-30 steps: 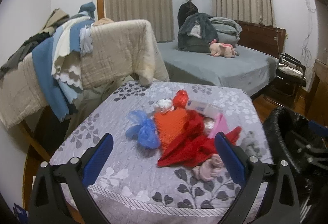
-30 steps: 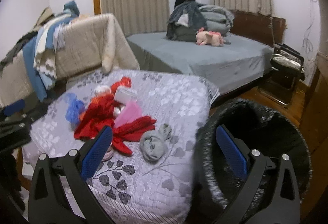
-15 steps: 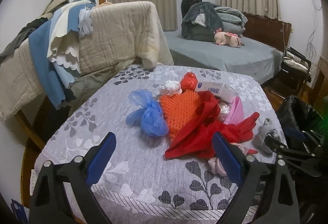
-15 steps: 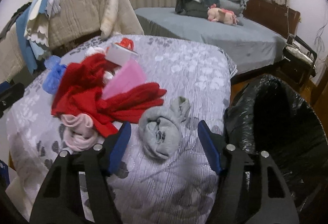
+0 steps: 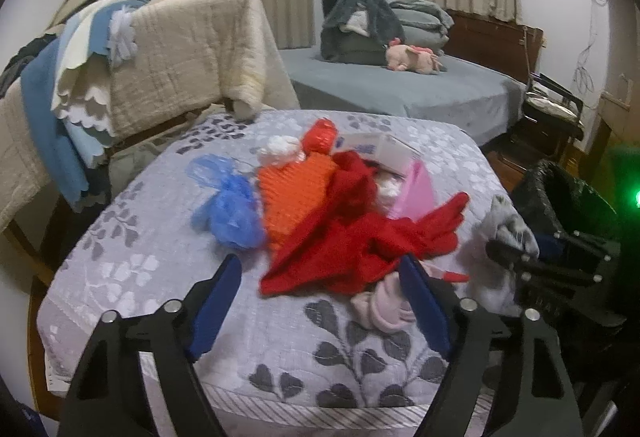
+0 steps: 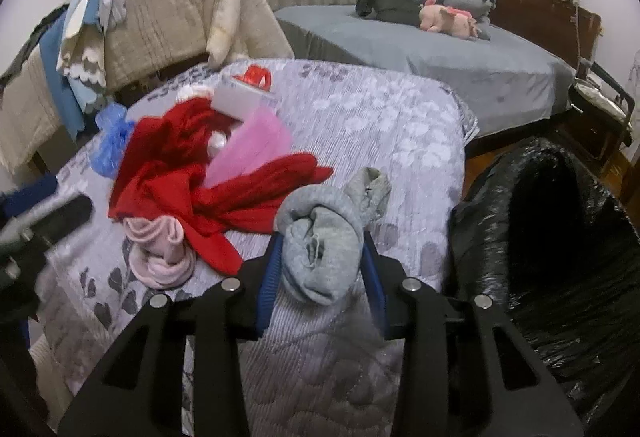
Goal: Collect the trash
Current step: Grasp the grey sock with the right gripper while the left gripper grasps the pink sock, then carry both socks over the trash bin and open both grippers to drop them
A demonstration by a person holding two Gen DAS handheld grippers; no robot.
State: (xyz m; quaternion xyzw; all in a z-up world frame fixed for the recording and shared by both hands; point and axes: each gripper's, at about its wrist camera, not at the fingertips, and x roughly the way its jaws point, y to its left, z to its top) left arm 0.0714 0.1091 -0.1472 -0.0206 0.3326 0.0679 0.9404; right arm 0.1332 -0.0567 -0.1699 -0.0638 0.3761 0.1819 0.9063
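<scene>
Right wrist view: right tool (image 6: 320,265) pinches grey sock (image 6: 320,249); left tool (image 5: 320,301) spread; box (image 5: 384,149) print unreadable.

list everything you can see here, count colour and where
grey rolled sock: 1, grey, table's near right edge, between the right jaws
red garment: 1, red, middle of the pile
pink rolled sock: 1, pale pink, front of the pile
pink sheet: 1, pink, under the red garment
blue plastic bag: 1, blue, left of the pile
orange ridged piece: 1, orange, beside the blue bag
white box: 1, white, back of the pile
bin with black liner: 1, black, right of the table
plush toy: 1, pink, on the bed
left gripper: 1, black with blue pads, open over the table front
right gripper: 1, same, closed on the grey sock
</scene>
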